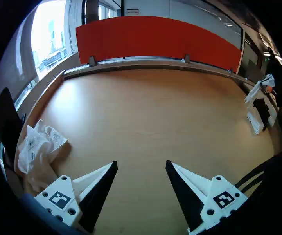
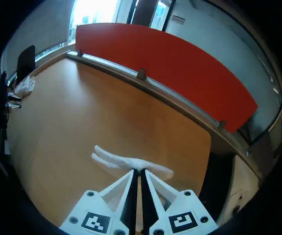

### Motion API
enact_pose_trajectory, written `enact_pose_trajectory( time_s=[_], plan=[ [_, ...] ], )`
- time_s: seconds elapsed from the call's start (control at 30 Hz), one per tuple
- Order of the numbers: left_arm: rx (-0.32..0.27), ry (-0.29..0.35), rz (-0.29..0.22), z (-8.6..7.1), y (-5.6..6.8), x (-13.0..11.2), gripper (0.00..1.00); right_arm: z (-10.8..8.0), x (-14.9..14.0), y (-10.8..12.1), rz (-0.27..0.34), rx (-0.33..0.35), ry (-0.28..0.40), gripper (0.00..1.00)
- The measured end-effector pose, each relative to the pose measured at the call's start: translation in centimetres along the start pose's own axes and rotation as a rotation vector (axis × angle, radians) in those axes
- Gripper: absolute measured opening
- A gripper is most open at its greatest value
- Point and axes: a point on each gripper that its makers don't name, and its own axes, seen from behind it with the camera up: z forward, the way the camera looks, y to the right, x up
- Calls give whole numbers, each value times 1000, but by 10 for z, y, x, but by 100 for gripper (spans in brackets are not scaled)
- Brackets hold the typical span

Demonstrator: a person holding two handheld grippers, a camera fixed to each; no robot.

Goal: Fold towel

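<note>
Hovering open and empty in the left gripper view, the left claw [image 1: 141,164] faces the bare wooden surface [image 1: 152,113]; a crumpled white bundle [image 1: 39,150] lies at eight o'clock. In the right gripper view, the right claw [image 2: 138,170] pinches the bunched towel [image 2: 129,161] at six o'clock. This looks like the pick-up stage. Next, the left claw should take another corner.

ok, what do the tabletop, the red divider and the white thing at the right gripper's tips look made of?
The tabletop: wood-look laminate or veneer, smooth, semi-gloss; window glare on it, faint grain.
The red divider: matte, even colour; fabric-covered or painted panel, can't tell which.
The towel: soft white cloth, limp folds, pinched in the right gripper.
</note>
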Motion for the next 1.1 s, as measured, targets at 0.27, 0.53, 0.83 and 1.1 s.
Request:
enact_pose_trajectory(
  time_s=[0.27, 0.53, 0.83, 1.1],
  plan=[
    [-1, 2, 1, -1, 1, 2, 91, -8, -29, 2, 20, -8, -37, 5],
    [-5, 4, 10, -1, 1, 5, 91, -20, -77, -2, 57, -15, -96, 5],
    [-10, 3, 18, -1, 3, 5, 91, -26, -139, -6, 98, -37, -192, 5],
    [-9, 1, 22, -3, 3, 4, 91, -24, -171, -7, 164, -51, -235, 5]
  ],
)
